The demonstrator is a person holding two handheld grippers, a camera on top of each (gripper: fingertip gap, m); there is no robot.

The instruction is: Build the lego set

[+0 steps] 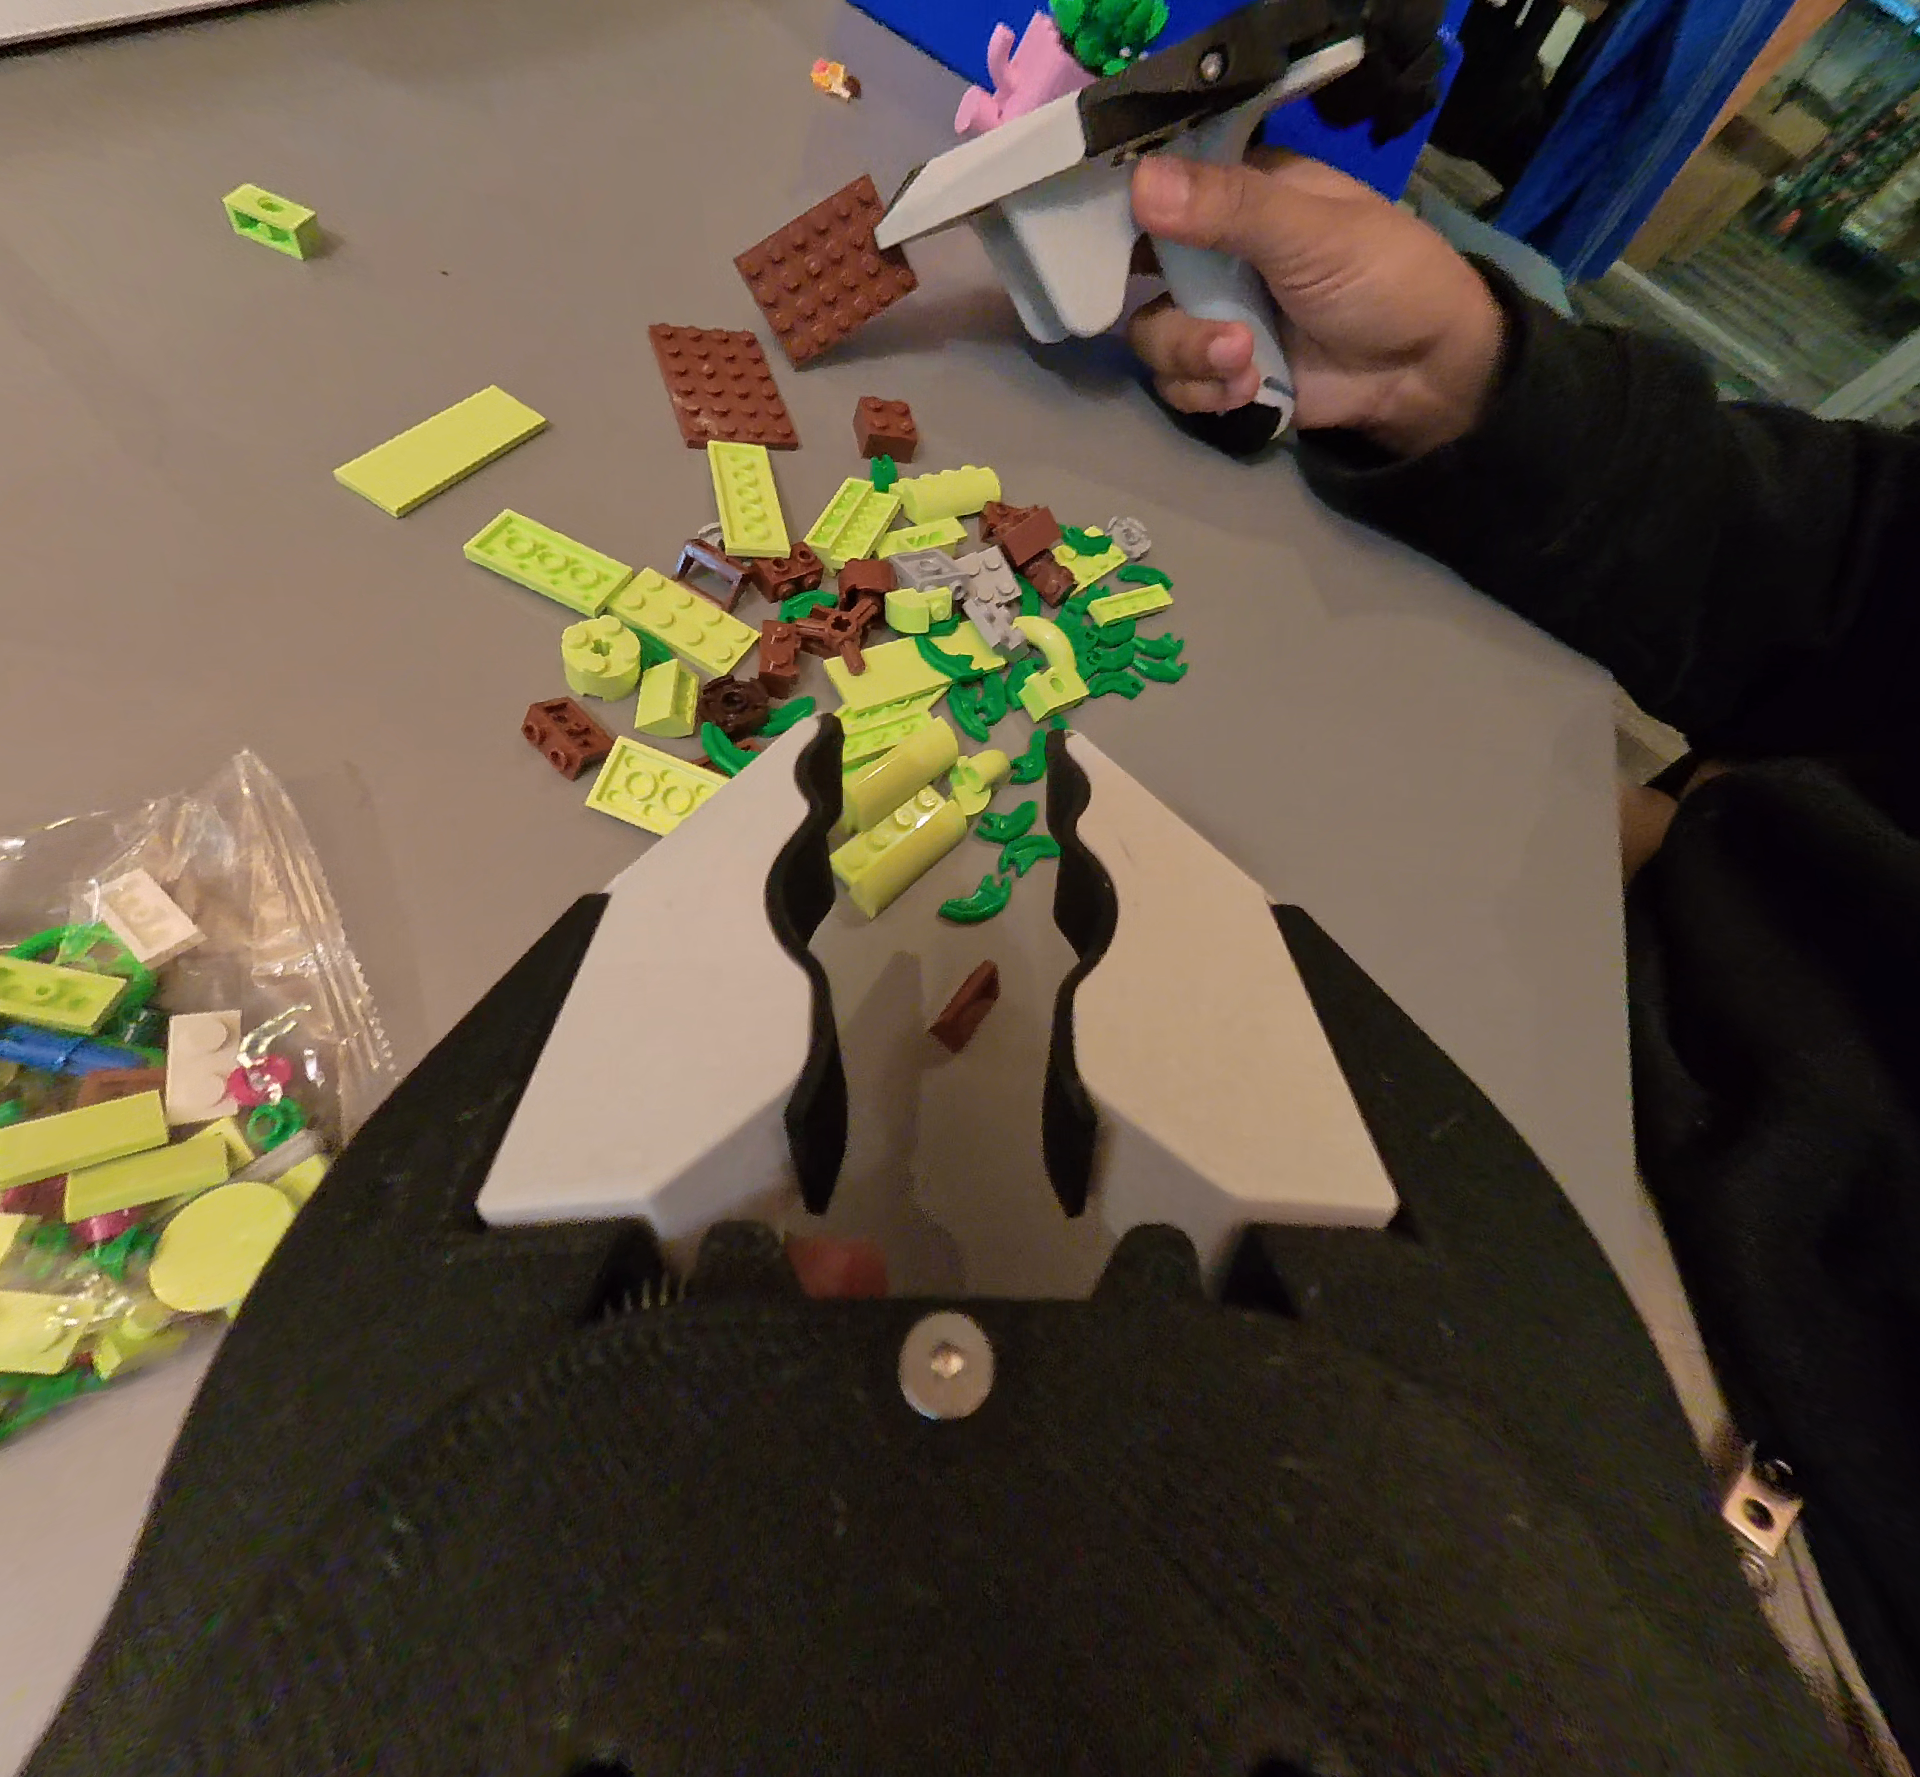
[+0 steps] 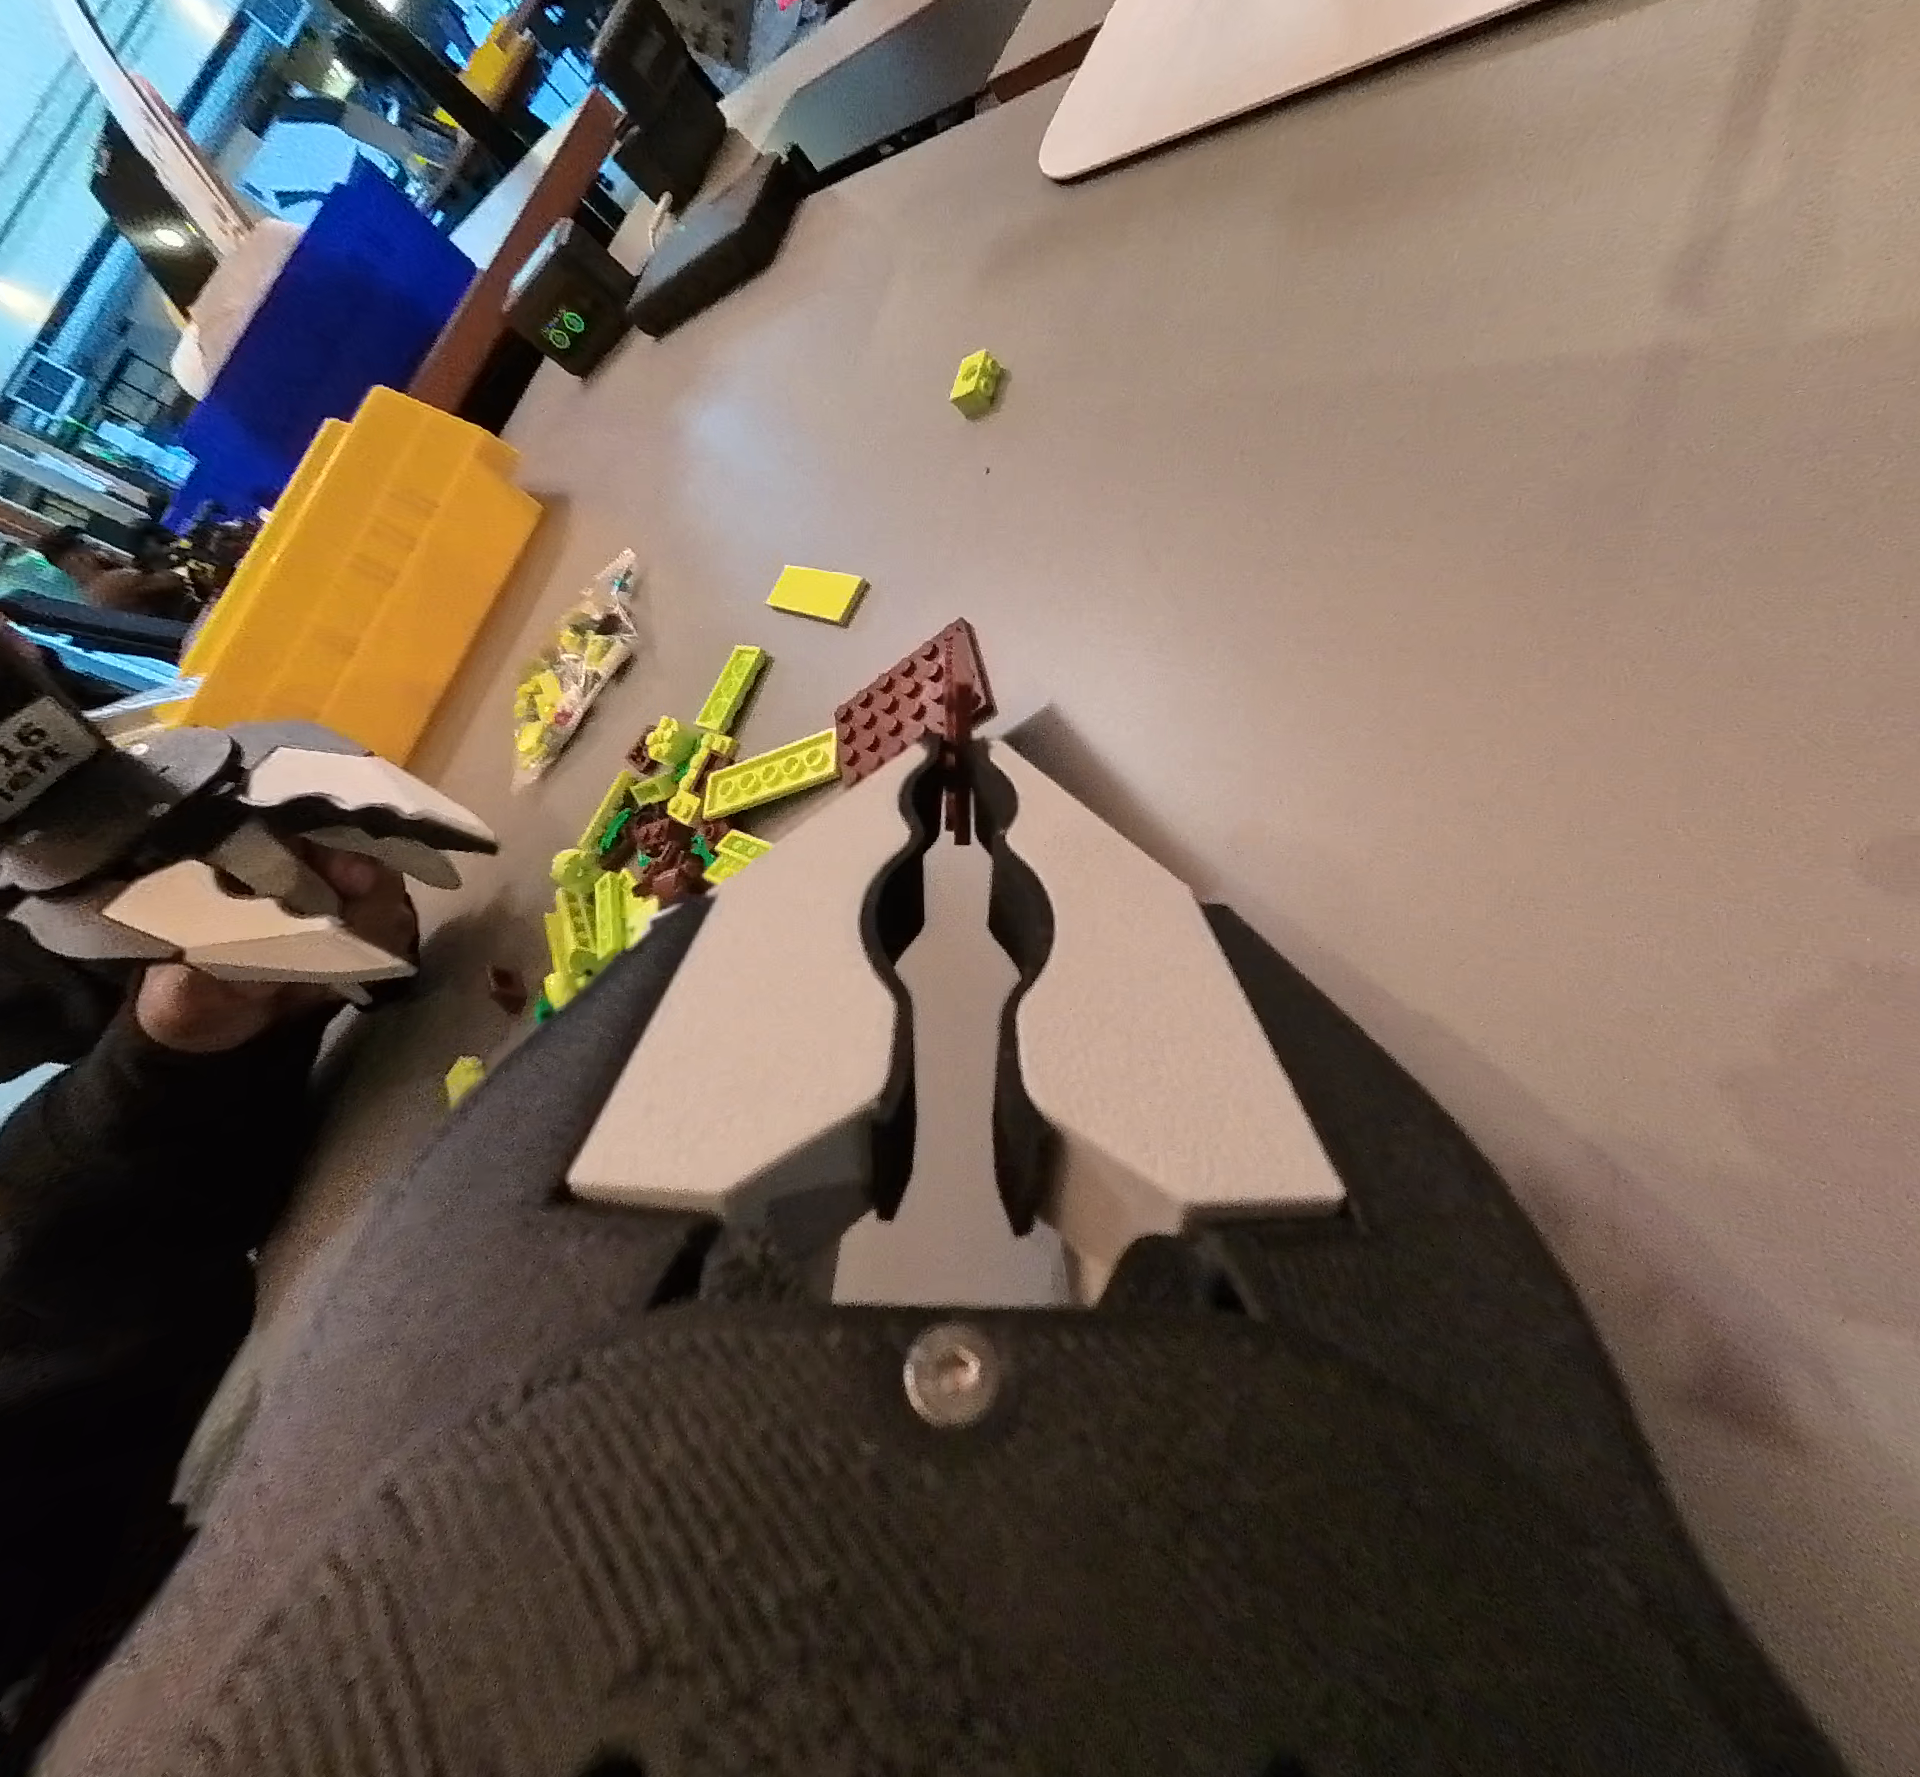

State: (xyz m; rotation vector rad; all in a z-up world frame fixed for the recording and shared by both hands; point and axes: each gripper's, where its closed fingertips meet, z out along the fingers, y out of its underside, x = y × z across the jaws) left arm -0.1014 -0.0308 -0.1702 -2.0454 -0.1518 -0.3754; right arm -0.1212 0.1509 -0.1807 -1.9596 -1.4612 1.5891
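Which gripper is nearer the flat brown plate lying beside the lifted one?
Right. The right gripper holds the lifted brown plate just above and beside the flat brown plate. The left gripper, open, hovers at the near side of the loose pile, farther off.

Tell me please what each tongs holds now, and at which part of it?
The right tongs pinch the square brown plate by one edge, so it is lifted and tilted. The left tongs are open and hold nothing.

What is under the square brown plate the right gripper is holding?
The square brown plate is tilted in the right gripper, above bare grey table. A second brown plate lies flat nearby. The plate's underside is hidden.
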